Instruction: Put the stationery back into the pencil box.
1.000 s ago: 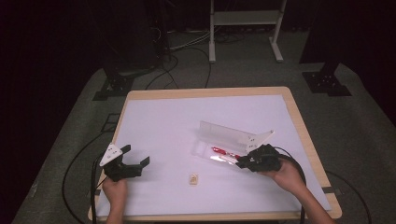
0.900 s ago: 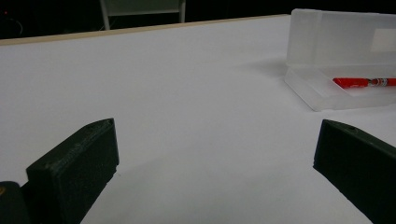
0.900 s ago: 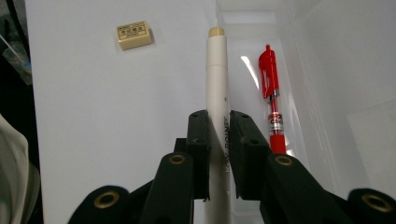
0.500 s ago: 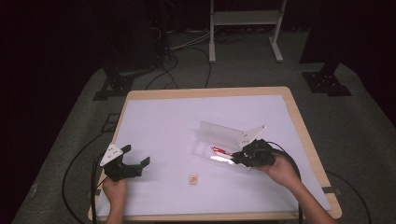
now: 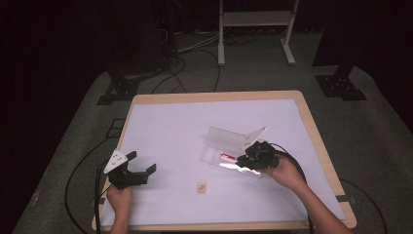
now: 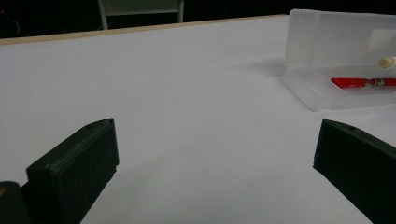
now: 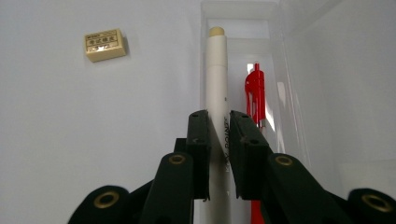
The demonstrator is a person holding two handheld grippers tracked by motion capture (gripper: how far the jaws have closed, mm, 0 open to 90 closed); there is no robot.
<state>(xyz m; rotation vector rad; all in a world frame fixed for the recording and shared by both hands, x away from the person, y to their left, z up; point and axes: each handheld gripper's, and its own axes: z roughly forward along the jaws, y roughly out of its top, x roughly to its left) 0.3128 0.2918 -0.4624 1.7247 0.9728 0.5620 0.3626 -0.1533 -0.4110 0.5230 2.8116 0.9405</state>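
Black jaws of the right gripper (image 7: 218, 135) pinch a cream cylindrical pen (image 7: 216, 84) lengthwise over the clear plastic pencil case (image 7: 280, 70), likely to lay it beside the red pen (image 7: 255, 93). Left gripper (image 5: 127, 174) idles wide open, empty. Right gripper view adds label print on the small beige eraser (image 7: 105, 45).

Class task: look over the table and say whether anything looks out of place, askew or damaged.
Nothing looks damaged or spilled. The small eraser lies alone on the white table cover, apart from the open clear case that holds the red pen.
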